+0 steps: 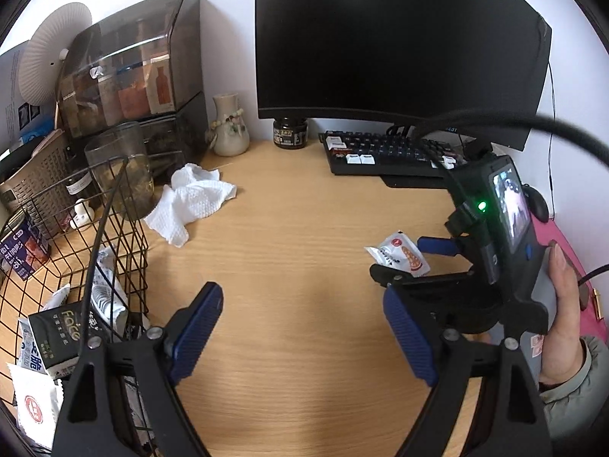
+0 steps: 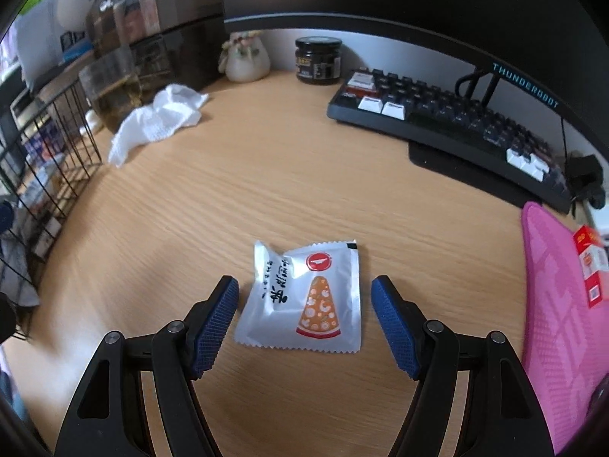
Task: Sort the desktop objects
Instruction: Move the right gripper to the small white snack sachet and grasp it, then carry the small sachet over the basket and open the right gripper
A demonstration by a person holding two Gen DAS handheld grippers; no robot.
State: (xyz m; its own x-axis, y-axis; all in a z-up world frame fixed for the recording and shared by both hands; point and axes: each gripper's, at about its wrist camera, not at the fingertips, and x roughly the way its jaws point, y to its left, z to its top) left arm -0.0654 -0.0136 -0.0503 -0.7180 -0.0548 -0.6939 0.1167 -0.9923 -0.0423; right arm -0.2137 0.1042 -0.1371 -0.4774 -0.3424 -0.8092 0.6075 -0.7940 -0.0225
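The packet lies flat on the desk, well in front of the keyboard. It is nearly square, so no long axis stands out; its printed pizza slice points its tip toward the keyboard, and its near serrated edge faces the right claw.

The right claw is wide open, its blue pads flanking the packet on either side. The left pad sits just beside the packet's left edge; whether it touches cannot be told. The right pad stands clear of it. The claw holds nothing.

The left claw is also wide open and empty, over bare desk nearer than the keyboard, with the packet ahead to its right.

A wire basket, far left of the keyboard, holds several packets and small cartons, among them a dark carton. Behind the basket stands a glass with yellowish liquid. A crumpled tissue lies between the basket and the keyboard. A dark jar stands just left of the keyboard.
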